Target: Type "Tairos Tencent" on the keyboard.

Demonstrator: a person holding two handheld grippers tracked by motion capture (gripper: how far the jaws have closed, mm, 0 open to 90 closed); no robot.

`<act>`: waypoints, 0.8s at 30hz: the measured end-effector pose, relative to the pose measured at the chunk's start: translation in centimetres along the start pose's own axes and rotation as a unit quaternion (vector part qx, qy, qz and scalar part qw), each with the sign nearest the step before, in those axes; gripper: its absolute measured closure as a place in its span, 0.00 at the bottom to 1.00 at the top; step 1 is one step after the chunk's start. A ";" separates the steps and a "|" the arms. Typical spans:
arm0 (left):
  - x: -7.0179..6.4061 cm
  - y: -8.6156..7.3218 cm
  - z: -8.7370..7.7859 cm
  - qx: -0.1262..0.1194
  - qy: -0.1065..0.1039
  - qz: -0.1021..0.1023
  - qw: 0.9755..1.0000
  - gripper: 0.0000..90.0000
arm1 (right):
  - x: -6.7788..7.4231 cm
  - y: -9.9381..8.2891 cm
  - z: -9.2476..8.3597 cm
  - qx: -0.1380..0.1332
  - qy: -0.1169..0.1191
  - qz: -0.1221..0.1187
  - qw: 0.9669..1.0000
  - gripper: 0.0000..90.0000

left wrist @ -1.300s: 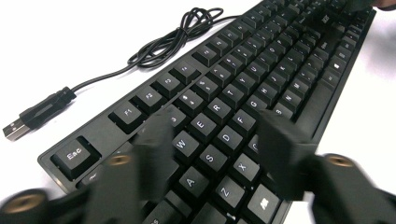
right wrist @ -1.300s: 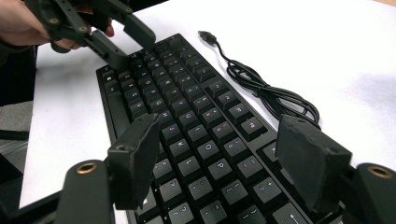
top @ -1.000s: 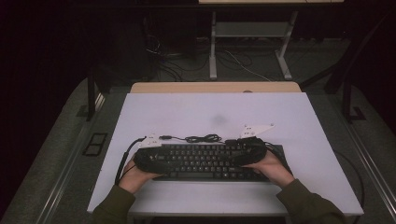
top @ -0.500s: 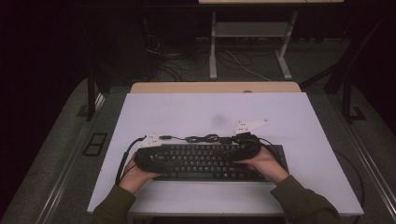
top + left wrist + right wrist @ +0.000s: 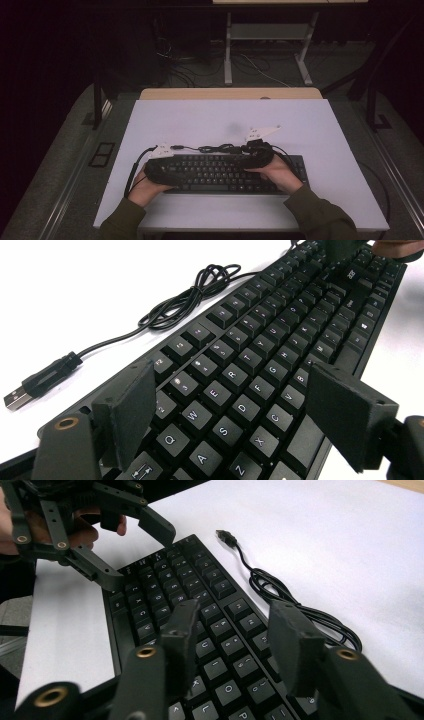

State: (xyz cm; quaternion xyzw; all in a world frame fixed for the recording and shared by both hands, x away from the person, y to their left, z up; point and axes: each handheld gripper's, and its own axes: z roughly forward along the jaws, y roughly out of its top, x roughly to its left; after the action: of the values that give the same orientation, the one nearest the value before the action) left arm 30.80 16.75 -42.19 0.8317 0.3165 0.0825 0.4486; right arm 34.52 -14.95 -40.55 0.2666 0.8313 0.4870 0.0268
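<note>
Your left claw [image 5: 230,415] gapes over the keyboard [image 5: 225,172] on the table [image 5: 310,130]; your right claw [image 5: 235,635], just closing, clamps nothing.

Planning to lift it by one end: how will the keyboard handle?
The keyboard looks long, flat and rigid, so it probably lifts without sagging, though one end may dip. Its loose cable is floppy and would likely drag behind.

Desk [image 5: 320,125]: white-topped, with a wooden strip showing along its far edge. Lying directly on it: a black keyboard [image 5: 220,175] near the front edge, and its coiled black cable [image 5: 215,148] resting just behind, USB plug [image 5: 20,392] lying loose.
</note>
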 end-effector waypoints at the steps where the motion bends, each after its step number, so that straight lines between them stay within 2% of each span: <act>1: 0.0 0.0 0.0 0.000 0.000 0.000 1.000 0.22 | 0.0 0.0 0.1 0.001 -0.001 0.000 1.000 0.64; 17: 0.0 0.0 0.0 0.000 0.001 0.002 1.000 0.22 | 0.1 -0.4 0.8 0.016 0.000 -0.006 1.000 0.99; 24: 0.0 0.0 0.0 0.000 0.001 0.002 1.000 0.22 | 0.3 -0.7 1.7 0.035 0.004 -0.008 0.999 0.99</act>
State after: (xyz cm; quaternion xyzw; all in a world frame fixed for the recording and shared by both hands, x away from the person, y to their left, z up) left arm 30.76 16.72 -42.21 0.8323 0.3154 0.0841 0.4480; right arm 34.50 -13.73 -41.91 0.2590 0.8498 0.4587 0.0179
